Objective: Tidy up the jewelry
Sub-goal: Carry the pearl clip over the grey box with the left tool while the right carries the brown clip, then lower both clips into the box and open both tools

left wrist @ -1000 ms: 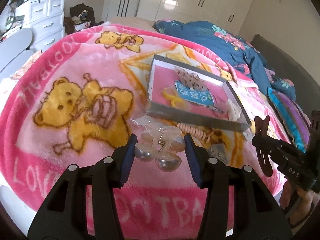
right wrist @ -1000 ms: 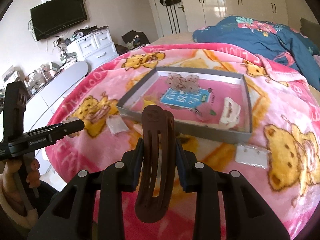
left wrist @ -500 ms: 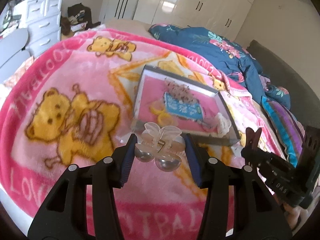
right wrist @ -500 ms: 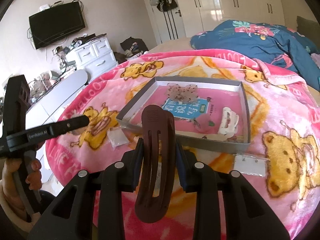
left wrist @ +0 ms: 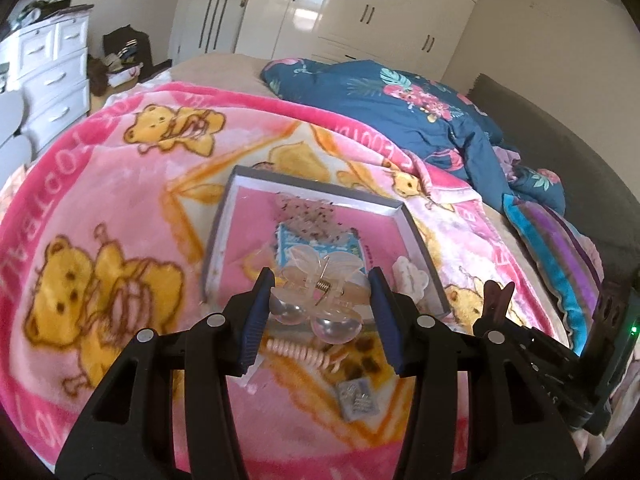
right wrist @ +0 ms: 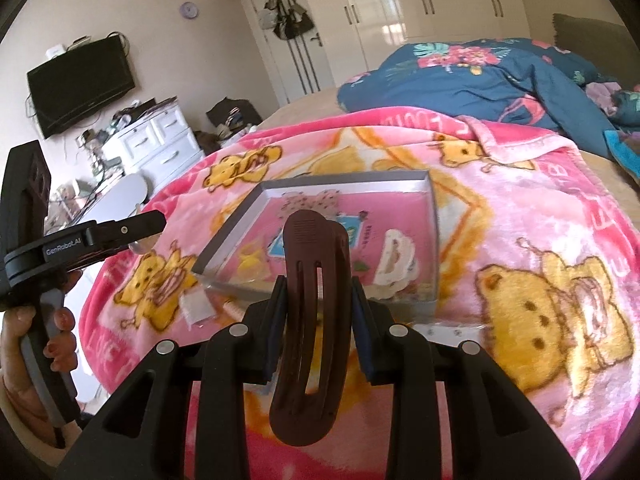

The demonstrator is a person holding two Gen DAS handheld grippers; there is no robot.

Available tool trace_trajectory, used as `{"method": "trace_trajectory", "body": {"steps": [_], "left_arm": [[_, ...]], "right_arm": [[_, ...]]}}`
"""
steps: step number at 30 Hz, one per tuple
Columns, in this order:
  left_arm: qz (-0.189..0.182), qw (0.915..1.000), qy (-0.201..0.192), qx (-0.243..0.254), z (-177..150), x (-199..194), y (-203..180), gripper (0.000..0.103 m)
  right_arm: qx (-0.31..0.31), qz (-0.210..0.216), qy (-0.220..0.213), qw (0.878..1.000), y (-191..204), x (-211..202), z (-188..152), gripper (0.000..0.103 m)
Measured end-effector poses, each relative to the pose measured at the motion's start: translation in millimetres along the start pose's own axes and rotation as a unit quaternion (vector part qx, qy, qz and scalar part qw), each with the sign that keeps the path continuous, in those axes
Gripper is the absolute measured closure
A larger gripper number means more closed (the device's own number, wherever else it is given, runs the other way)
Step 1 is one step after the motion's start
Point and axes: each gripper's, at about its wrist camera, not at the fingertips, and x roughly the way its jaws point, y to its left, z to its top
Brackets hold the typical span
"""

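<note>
Left tool clamps a clear butterfly clip; right tool clamps a brown hair clip. Both hang near the grey tray, which already holds several pieces. A coil tie and packets lie on the bed outside it.

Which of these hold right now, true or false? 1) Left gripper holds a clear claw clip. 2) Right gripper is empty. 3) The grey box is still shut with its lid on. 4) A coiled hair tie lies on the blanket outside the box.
1) True: the left gripper is closed on the clear butterfly claw clip.
2) False: the right gripper clamps a dark brown hair clip.
3) False: the grey box is open, with a blue card and other pieces inside.
4) True: the coiled hair tie lies on the pink blanket, near the box's front wall.
</note>
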Motion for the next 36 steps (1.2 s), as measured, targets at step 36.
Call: {"method": "trace_trajectory", "body": {"steps": [36], "left_arm": [[-0.024,0.9974,0.063,0.026,19,103,-4,0.063]], "right_arm": [[0.014,-0.05,-0.019,0.998,-27,61,60,0.074]]}}
